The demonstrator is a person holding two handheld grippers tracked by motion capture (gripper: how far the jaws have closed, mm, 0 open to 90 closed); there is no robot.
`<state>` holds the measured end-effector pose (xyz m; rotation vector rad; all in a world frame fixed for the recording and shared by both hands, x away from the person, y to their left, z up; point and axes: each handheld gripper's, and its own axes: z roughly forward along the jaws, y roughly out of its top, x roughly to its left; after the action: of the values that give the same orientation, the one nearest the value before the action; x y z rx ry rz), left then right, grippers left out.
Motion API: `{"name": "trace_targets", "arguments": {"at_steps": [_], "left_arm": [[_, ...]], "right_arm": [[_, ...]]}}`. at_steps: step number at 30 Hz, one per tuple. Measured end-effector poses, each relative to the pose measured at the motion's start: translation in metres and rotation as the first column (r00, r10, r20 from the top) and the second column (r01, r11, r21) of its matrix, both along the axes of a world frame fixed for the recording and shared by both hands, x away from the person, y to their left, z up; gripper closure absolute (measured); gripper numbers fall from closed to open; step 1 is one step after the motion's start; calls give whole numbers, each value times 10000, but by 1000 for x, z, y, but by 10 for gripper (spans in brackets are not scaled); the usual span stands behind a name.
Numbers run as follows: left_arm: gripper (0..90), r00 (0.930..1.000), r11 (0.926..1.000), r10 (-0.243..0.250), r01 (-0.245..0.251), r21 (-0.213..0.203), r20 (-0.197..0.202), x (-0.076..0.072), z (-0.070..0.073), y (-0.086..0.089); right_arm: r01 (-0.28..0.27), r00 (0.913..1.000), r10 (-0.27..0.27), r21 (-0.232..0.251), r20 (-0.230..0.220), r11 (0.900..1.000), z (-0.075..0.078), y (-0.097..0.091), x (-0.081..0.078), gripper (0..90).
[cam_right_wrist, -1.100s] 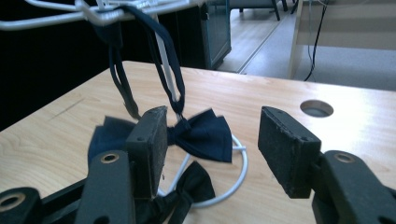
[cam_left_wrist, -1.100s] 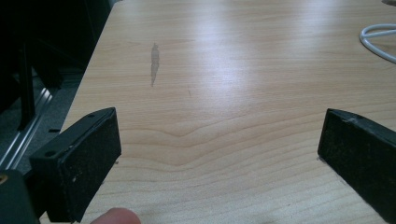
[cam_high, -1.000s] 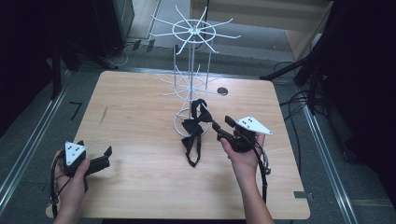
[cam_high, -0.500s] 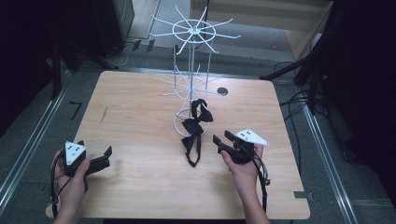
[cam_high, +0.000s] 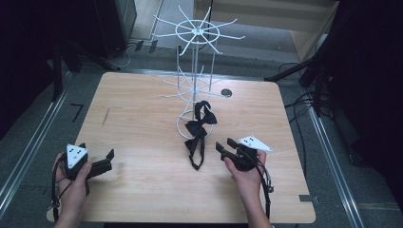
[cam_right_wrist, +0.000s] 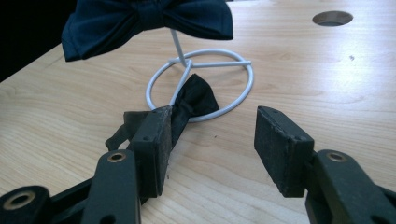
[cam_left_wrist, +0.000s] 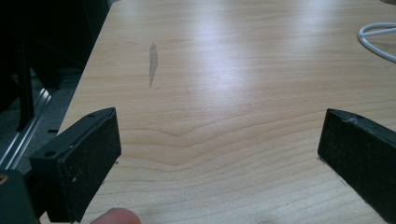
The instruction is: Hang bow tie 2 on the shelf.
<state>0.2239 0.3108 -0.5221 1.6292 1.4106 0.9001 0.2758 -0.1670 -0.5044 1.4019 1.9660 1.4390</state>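
Here the right gripper [cam_high: 227,147] sits just beside the lower black bow tie [cam_high: 196,134] on the wooden table [cam_high: 142,118], jaws apart and empty; the left gripper [cam_high: 105,161] is released too, low over bare wood.

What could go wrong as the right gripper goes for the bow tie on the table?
The bow tie lies across the stand's base ring, so the right gripper, jaws open, might pinch wire with cloth. Pulling could then tip the stand or knock off the hanging bow tie.
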Motion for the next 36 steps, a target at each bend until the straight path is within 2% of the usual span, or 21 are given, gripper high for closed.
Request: {"name": "trace_targets", "arguments": {"at_steps": [12, 24, 30, 36], "left_arm": [[0, 10000, 10000, -8, 8, 7, 26, 0, 0, -1], [0, 10000, 10000, -26, 26, -28, -14, 1, 0, 0], [0, 10000, 10000, -23, 23, -30, -18, 1, 0, 0], [0, 10000, 10000, 4, -3, -35, 40, 0, 0, 0]], "right_arm": [[-292, 9990, 287, -137, -348, 9995, -9, 15, 1, 475], [-753, 9944, 727, -311, -767, 9967, -21, 35, 5, 481], [-1062, 9885, 1027, -258, -1111, 9940, -27, 43, 7, 531], [-1491, 9765, 1430, -263, -1615, 9885, -32, 48, 8, 628]]}}
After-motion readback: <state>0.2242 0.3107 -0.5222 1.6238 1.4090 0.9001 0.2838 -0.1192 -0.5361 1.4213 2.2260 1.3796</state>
